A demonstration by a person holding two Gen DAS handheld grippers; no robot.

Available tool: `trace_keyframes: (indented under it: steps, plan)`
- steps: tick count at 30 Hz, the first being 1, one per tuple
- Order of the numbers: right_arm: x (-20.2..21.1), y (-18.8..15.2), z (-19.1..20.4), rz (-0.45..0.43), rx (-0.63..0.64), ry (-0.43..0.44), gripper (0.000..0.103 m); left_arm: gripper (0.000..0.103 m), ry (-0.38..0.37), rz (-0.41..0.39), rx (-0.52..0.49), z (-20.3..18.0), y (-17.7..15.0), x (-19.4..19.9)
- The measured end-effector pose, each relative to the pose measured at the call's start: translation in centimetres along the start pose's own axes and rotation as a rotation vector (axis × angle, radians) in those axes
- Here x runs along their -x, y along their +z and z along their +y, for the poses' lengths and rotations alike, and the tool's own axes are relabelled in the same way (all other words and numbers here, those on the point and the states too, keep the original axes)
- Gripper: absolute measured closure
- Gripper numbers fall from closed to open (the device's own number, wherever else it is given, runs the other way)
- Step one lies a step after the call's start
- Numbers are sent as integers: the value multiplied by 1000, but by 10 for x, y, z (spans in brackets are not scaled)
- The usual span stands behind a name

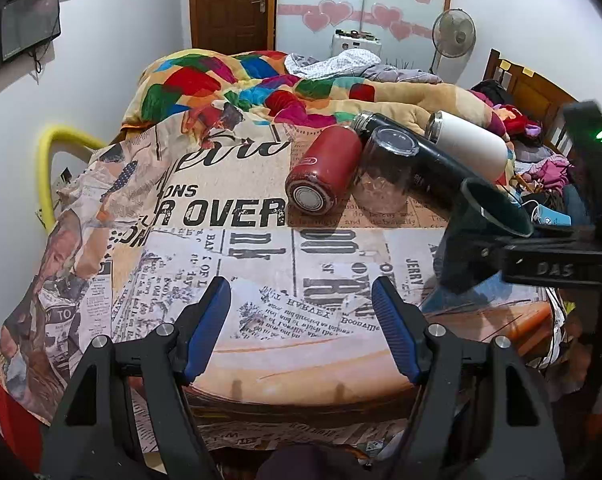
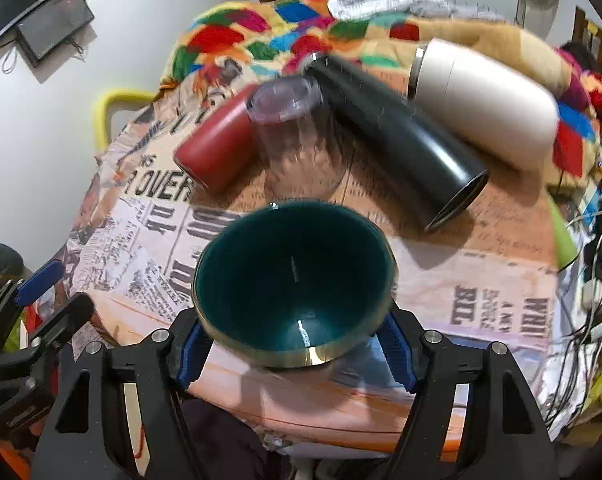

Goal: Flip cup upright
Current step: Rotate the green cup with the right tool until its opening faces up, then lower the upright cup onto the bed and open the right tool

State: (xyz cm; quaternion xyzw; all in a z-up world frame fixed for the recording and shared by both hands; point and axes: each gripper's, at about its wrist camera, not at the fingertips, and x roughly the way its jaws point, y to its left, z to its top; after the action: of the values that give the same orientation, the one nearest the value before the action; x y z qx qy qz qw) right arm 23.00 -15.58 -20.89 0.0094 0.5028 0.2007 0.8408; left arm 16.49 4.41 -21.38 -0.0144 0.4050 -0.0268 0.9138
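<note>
My right gripper (image 2: pixel 295 340) is shut on a dark teal cup (image 2: pixel 293 284) and holds it above the table with its open mouth tilted up toward the camera. The same cup (image 1: pixel 489 216) shows at the right of the left wrist view, held by the right gripper (image 1: pixel 541 252) above the table's right side. My left gripper (image 1: pixel 301 320) is open and empty over the near part of the newspaper-print tablecloth (image 1: pixel 261 260). A clear glass (image 1: pixel 385 172) stands upside down at the back, also in the right wrist view (image 2: pixel 297 140).
A red bottle (image 1: pixel 325 168), a black bottle (image 1: pixel 421 156) and a white bottle (image 1: pixel 469 144) lie on their sides around the glass. A colourful blanket (image 1: pixel 241 84) on a bed lies behind the table. Cables and clutter (image 2: pixel 593 280) sit off the right edge.
</note>
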Motion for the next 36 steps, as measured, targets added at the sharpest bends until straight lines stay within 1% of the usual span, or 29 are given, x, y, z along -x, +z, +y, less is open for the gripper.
trace_keyframes:
  steps: [6, 10, 13, 19, 21, 29, 36]
  plan:
    - [24, 19, 6, -89, 31, 11, 34, 30, 0, -16, -8, -7, 6, 5]
    - [21, 27, 12, -118, 55, -10, 34, 24, -2, -24, -7, -10, 9, 5]
    - [9, 26, 13, -107, 61, -13, 34, 24, 1, -21, -7, -10, 9, 3]
    - [-23, 19, 13, -42, 73, -27, 34, 24, 0, 2, -1, -8, 9, -5]
    - [-28, 15, 14, -30, 80, -35, 34, 24, 1, 11, 1, -7, 8, -8]
    - [-24, 3, 15, -30, 113, -47, 34, 24, 4, 35, 9, -4, 7, -18]
    - [-21, -10, 14, -11, 110, -47, 34, 24, 7, 33, 2, -7, 5, -15]
